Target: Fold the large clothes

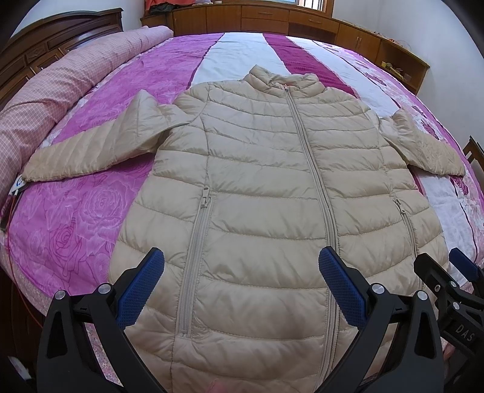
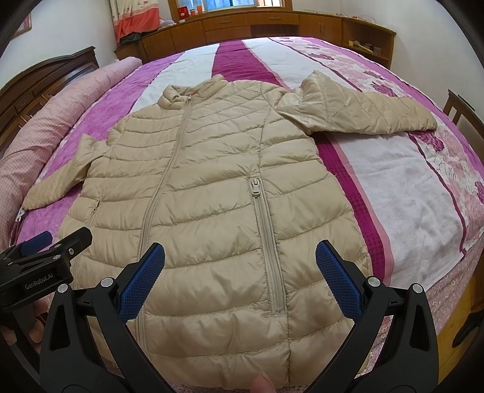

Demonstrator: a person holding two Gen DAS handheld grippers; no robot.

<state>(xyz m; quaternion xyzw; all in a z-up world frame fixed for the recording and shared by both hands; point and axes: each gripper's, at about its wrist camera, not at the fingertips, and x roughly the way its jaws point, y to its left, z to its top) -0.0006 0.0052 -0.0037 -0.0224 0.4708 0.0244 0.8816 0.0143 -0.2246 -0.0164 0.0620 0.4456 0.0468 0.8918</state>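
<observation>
A beige quilted puffer jacket [image 1: 260, 181] lies flat, front up and zipped, on the bed, collar away from me, both sleeves spread out sideways. It also shows in the right wrist view [image 2: 211, 187]. My left gripper [image 1: 240, 266] is open and empty, hovering above the jacket's lower left half near the hem. My right gripper [image 2: 240, 260] is open and empty above the lower right half, over the pocket zipper [image 2: 266, 241]. Each gripper shows at the edge of the other's view: the right gripper [image 1: 453, 272], the left gripper [image 2: 48, 245].
The bed has a pink, purple and white floral cover [image 1: 75, 217]. A rolled pink checked quilt [image 1: 60, 81] lies along the left by the dark wooden headboard [image 1: 36, 45]. Wooden cabinets [image 2: 272, 24] line the far wall. A wooden chair [image 2: 462, 112] stands at the right.
</observation>
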